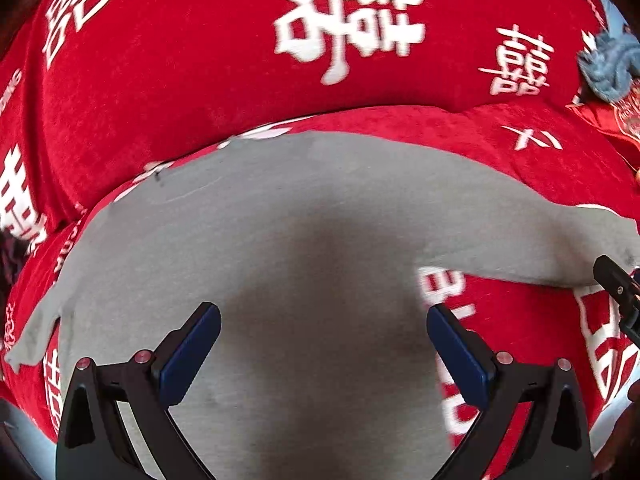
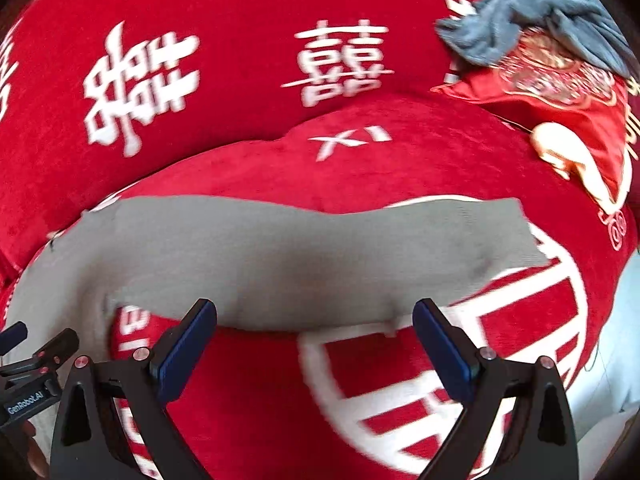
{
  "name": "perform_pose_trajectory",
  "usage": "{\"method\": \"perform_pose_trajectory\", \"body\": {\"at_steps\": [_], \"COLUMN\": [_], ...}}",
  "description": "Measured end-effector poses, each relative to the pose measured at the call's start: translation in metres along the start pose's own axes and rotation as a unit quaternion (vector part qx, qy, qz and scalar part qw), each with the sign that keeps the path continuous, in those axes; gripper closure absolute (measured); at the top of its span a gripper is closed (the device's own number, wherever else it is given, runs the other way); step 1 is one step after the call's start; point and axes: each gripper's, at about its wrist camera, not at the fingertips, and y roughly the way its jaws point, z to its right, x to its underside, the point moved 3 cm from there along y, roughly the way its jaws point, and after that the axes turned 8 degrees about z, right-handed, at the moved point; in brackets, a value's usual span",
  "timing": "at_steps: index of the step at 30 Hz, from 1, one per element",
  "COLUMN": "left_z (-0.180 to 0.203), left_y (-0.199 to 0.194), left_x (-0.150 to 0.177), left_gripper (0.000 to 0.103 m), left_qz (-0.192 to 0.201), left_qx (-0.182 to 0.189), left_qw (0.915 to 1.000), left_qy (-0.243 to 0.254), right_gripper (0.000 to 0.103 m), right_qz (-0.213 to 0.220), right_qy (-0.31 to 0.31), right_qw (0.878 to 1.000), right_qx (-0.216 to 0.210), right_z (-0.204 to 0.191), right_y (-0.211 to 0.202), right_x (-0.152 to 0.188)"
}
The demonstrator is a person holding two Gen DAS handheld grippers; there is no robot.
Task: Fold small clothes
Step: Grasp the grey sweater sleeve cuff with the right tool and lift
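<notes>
1. Lying flat mid-frame on red cover [image 1: 200, 80] – grey garment [image 1: 304, 216].
2. left gripper [image 1: 323, 344] jaws spread, empty, over garment.
3. right gripper [image 2: 314, 340] spread, empty – at garment's lower edge.

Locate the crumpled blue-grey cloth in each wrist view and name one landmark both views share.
Left wrist view: crumpled blue-grey cloth at the far right edge, upper part, on the red cover.
Right wrist view: same cloth at the upper right, draped over a red embroidered cushion.
Shared landmark: the flat grey garment spread ahead of both open grippers.
</notes>
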Motion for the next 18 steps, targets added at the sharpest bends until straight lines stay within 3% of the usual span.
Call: {"method": "perform_pose_trajectory", "body": {"at_steps": [7,9,14,15,17,18], "left_z": [0.041,0.051,0.065,0.066,0.066,0.066], "left_y": [0.001,0.004,0.012,0.013,0.014,0.015], "left_x": [-0.012,-0.013,-0.014,-0.014,-0.015,-0.015], "left_gripper": [0.000,0.000,0.000,0.000,0.000,0.000], "left_qz": [0.002,0.000,-0.009,-0.009,-0.007,-0.006], "left_qx": [0.005,0.006,0.002,0.001,-0.002,-0.004], "left_qw": [0.9996,0.9995,0.9993,0.9992,0.9992,0.9992], "left_qy": [0.026,0.033,0.037,0.038,0.039,0.040], "right_gripper": [0.004,0.009,0.012,0.015,0.032,0.052], "right_qz": [-0.009,-0.014,0.019,0.026,0.036,0.034], "right_qy": [0.087,0.118,0.119,0.117,0.111,0.109], "right_qw": [0.996,0.993,0.993,0.993,0.993,0.993], "right_qx": [0.017,0.004,-0.003,0.004,0.011,0.004], "right_z": [0.084,0.104,0.117,0.116,0.114,0.113], "right_y": [0.013,0.023,0.045,0.049,0.054,0.059], "right_x": [0.003,0.004,-0.011,-0.014,-0.019,-0.021]}}
